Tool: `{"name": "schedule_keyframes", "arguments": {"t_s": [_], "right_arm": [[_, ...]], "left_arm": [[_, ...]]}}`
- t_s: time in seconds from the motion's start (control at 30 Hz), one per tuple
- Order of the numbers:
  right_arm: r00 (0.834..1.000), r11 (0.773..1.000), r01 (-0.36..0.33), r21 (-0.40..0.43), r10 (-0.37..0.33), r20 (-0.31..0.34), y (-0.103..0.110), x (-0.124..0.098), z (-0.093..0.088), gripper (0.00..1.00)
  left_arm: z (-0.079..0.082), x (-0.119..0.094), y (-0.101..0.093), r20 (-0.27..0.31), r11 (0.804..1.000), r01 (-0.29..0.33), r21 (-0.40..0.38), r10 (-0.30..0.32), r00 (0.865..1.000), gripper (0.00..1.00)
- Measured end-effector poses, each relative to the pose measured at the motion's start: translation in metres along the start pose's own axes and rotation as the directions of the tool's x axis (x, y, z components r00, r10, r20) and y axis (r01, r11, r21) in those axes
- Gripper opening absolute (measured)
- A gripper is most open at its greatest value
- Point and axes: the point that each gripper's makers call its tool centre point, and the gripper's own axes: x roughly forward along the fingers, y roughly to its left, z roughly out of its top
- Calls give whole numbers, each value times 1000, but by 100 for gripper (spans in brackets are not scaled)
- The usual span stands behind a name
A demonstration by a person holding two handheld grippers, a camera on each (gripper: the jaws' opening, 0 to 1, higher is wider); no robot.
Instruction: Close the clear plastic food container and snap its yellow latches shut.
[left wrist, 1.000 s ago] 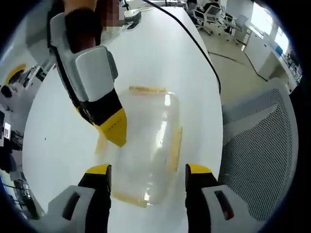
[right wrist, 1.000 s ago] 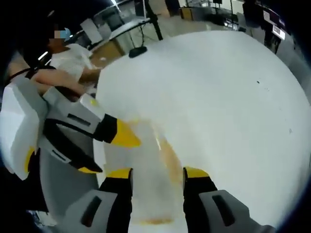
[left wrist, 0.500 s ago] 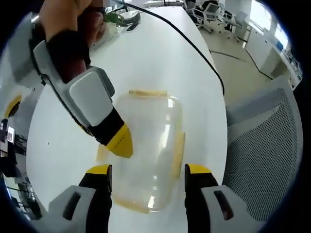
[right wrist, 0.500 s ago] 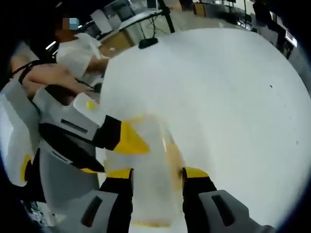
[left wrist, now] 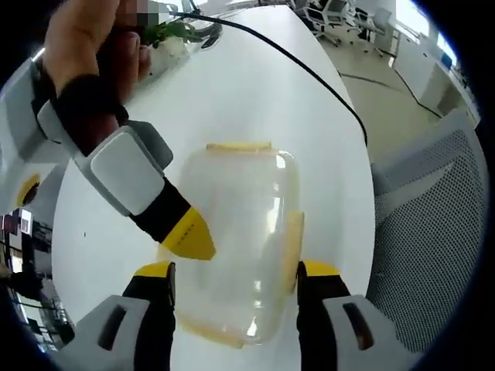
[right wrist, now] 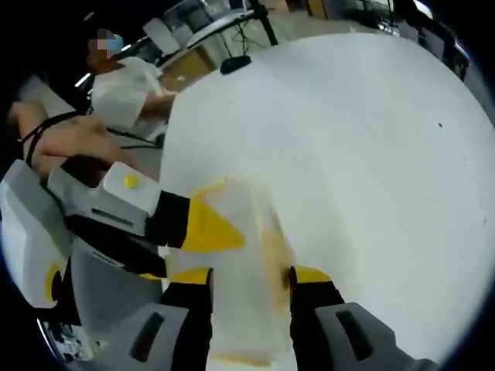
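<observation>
The container [left wrist: 236, 239] lies on the white table [left wrist: 255, 93], lid on, with yellow latches [left wrist: 292, 243] along its edges. The left gripper [left wrist: 236, 270] stands open, its jaws on either side of the container's near end. The right gripper [right wrist: 249, 274], open too, straddles the container, one yellow tip on the lid. A black cable [left wrist: 309, 69] crosses the table; a mesh chair [left wrist: 433, 224] stands beside it.
</observation>
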Motion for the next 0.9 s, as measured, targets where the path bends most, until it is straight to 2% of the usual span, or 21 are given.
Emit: {"name": "schedule_keyframes", "arguments": {"t_s": [0.17,0.4,0.87,0.9], "right_arm": [[1000,1000,-10,-8,10,-8,0,0,0,35],[1000,1000,-16,21,15,15,-1,-1,0,32],[1000,998,-30,48,29,8,-1,0,-1,29],[998,998,-38,56,36,45,-2,1,8,28]], "left_arm": [[0,0,0,8,1000,0,1,0,1000,62],[0,0,0,-8,1000,0,4,0,1000,61],[1,1,1,-10,1000,-3,7,3,1000,60],[-1,1,-1,-21,1000,4,30,-4,1000,60]]}}
